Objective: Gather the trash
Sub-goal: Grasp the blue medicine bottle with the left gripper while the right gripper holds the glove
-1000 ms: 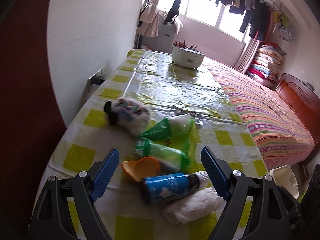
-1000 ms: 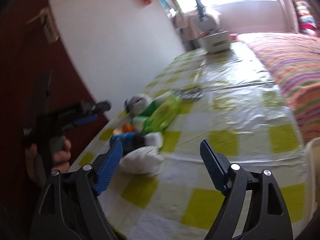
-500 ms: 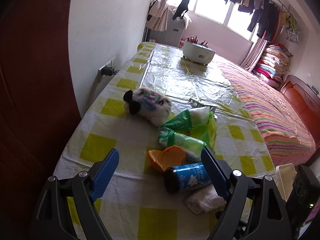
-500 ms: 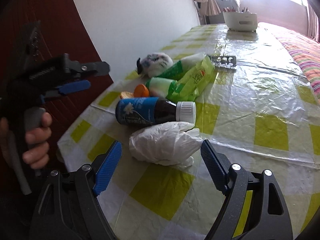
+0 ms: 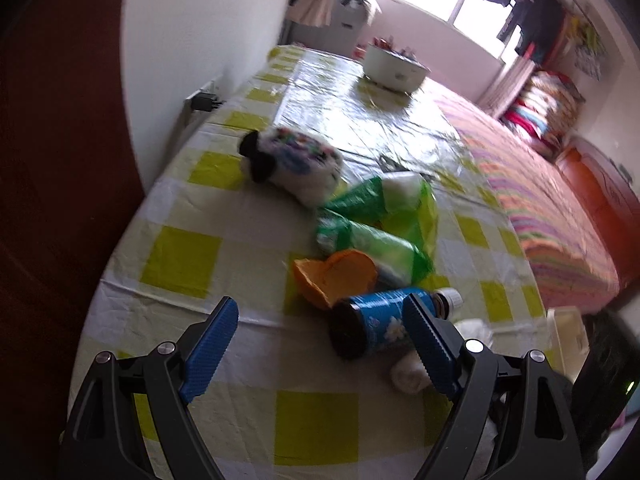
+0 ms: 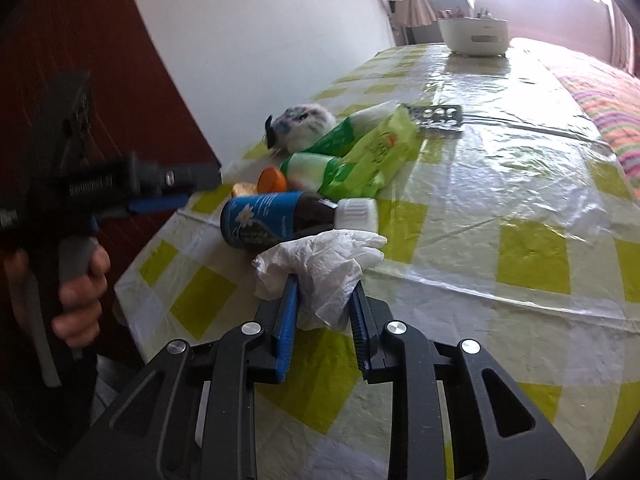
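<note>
White, crumpled thin-plastic glove (image 6: 320, 268) lies by the table's (image 6: 520, 184) near edge, touching the blue-labelled brown bottle (image 6: 276, 216); the right gripper (image 6: 324, 312) has just closed and now pinches it. It looks light, limp and slippery, so bunched folds are likely best.

In the left wrist view, the left gripper (image 5: 320, 344) stands apart, empty, above the same edge.
</note>
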`<state>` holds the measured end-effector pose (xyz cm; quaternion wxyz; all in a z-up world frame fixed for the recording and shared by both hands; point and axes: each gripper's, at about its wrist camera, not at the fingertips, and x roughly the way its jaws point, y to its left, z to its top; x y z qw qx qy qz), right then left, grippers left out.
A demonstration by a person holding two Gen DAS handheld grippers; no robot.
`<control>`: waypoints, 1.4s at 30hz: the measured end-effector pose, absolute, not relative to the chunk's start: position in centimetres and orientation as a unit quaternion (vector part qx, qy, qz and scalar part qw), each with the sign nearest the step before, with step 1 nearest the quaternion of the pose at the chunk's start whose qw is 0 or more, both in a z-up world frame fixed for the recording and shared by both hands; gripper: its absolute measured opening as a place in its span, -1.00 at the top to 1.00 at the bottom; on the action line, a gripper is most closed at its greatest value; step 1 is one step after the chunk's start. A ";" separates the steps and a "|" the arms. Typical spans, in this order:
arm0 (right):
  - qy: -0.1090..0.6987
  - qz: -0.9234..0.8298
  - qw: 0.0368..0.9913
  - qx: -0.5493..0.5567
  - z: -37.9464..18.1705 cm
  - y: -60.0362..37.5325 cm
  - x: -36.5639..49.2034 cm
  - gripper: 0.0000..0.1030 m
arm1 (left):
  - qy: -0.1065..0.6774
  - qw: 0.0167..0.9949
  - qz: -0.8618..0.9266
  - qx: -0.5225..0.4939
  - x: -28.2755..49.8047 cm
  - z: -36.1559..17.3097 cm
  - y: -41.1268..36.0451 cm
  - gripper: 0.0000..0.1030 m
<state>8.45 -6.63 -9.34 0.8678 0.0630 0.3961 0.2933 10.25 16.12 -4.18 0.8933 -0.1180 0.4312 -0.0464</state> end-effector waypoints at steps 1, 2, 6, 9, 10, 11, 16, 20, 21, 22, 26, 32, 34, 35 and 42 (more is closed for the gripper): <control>0.394 0.292 0.868 0.069 -9.2 -7.0 8.4 0.54 | 0.435 0.893 -0.053 -0.106 10.3 -4.3 15.6 -0.58; 0.392 0.290 0.870 0.076 -9.1 -7.4 8.4 0.54 | 0.437 0.893 -0.059 -0.094 10.3 -4.4 15.1 -0.58; 0.385 0.290 0.871 0.095 -8.6 -8.6 8.0 0.54 | 0.428 0.900 -0.076 -0.045 10.1 -4.4 13.3 -0.58; 0.381 0.293 0.871 0.105 -8.2 -9.1 7.5 0.54 | 0.418 0.903 -0.096 -0.003 10.3 -4.1 11.9 -0.58; 0.379 0.293 0.871 0.108 -8.0 -9.3 7.4 0.54 | 0.412 0.905 -0.105 0.015 10.4 -3.9 11.4 -0.59; 0.377 0.295 0.871 0.110 -7.8 -9.5 7.3 0.54 | 0.409 0.905 -0.113 0.029 10.5 -3.8 11.0 -0.59; 0.364 0.295 0.874 0.128 -6.9 -11.1 7.0 0.54 | 0.399 0.896 -0.167 0.101 10.6 -3.9 8.9 -0.59; 0.359 0.289 0.874 0.151 -6.7 -13.1 6.8 0.54 | 0.402 0.881 -0.192 0.157 10.8 -4.8 7.5 -0.59; 0.358 0.287 0.874 0.157 -6.6 -13.6 6.7 0.54 | 0.406 0.878 -0.196 0.160 10.9 -4.9 7.4 -0.59; 0.357 0.285 0.875 0.161 -6.6 -14.0 6.7 0.54 | 0.412 0.873 -0.205 0.162 11.0 -5.1 7.3 -0.58; 0.350 0.279 0.878 0.171 -6.3 -15.1 6.7 0.54 | 0.426 0.863 -0.213 0.168 11.6 -5.8 7.0 -0.58; 0.344 0.276 0.879 0.180 -6.1 -15.6 6.4 0.54 | 0.449 0.853 -0.203 0.172 12.4 -6.3 7.1 -0.58; 0.343 0.276 0.879 0.183 -6.2 -15.5 6.4 0.54 | 0.457 0.851 -0.204 0.159 12.6 -6.2 7.0 -0.58; 0.342 0.275 0.880 0.184 -6.1 -15.6 6.4 0.54 | 0.461 0.848 -0.208 0.156 12.6 -6.2 6.9 -0.58; 0.327 0.265 0.887 0.190 -5.5 -16.6 6.1 0.54 | 0.517 0.814 -0.235 0.124 13.1 -7.3 5.8 -0.58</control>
